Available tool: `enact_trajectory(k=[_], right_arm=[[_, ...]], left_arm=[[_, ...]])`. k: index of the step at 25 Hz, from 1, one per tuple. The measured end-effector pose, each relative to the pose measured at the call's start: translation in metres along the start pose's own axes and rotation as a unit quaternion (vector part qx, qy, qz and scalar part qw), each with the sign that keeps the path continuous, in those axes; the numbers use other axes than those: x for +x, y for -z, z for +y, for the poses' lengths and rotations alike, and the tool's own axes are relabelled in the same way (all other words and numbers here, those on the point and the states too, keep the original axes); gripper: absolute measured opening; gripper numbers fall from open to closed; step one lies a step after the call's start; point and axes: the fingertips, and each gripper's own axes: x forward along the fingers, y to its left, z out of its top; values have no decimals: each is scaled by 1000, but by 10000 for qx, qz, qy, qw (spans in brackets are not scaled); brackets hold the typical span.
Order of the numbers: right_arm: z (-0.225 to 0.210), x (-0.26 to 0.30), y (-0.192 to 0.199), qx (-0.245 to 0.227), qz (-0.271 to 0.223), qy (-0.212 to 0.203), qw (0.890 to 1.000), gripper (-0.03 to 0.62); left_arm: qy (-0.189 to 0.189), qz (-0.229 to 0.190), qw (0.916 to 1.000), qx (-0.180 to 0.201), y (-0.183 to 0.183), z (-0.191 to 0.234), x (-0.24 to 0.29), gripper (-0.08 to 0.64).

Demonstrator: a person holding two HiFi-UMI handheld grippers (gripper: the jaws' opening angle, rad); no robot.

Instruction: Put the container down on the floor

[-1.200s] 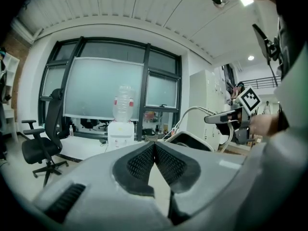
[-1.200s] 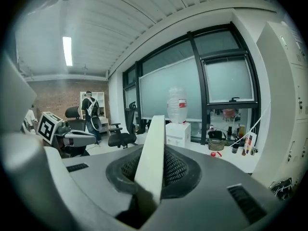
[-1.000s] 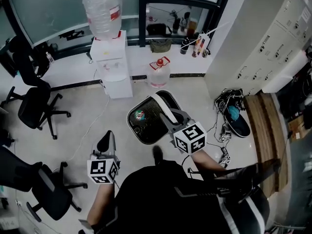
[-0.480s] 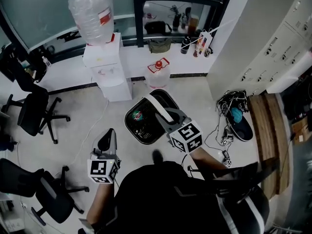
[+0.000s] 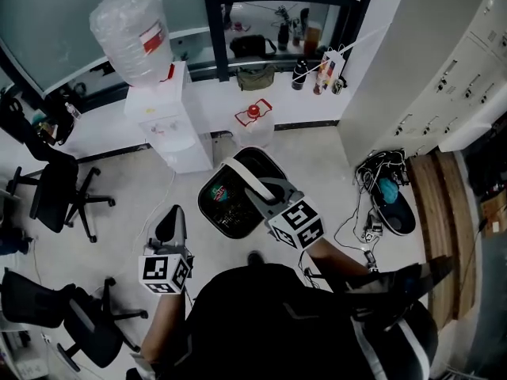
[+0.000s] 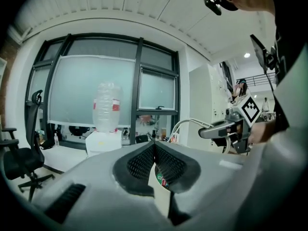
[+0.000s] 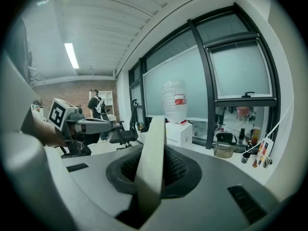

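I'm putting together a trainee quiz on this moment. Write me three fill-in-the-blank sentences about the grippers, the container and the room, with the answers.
1. The right gripper is shut on the container's white ____.
2. The ____ gripper has its jaws together and holds nothing.
3. The lockers stand on the head view's ____ side.

Missing words: handle; left; right.

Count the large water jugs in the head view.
2. One water jug sits inverted on the white dispenser at upper left; the other, red-capped, stands low to the dispenser's right. More could be hidden behind the person.
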Motion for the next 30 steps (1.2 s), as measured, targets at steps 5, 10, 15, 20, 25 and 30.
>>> enact_trajectory(k=[5,10,15,20,25,30], right_arm=[[-24,8,-1,-13,-5,10,10000,55],[-41,24,-3,-26,50,27,10000,55],[-58,48,-1,2,145,99,9998,55],[-74,78,3,152,183,112,9997,55],[-85,112,-1,-77,257,65,9996,55],[-98,146,2,-116,375,-31,9992,55]], left_arm=[[69,48,9999,81,-6,-7,26,11],[151,134,9997,122,-5,1,47,11],[240,158,9996,-62,4,23,75,11],[495,102,9987,-110,1,43,110,11],[679,186,9975,-101,4,71,148,11],[765,383,9962,-152,14,99,178,11]])
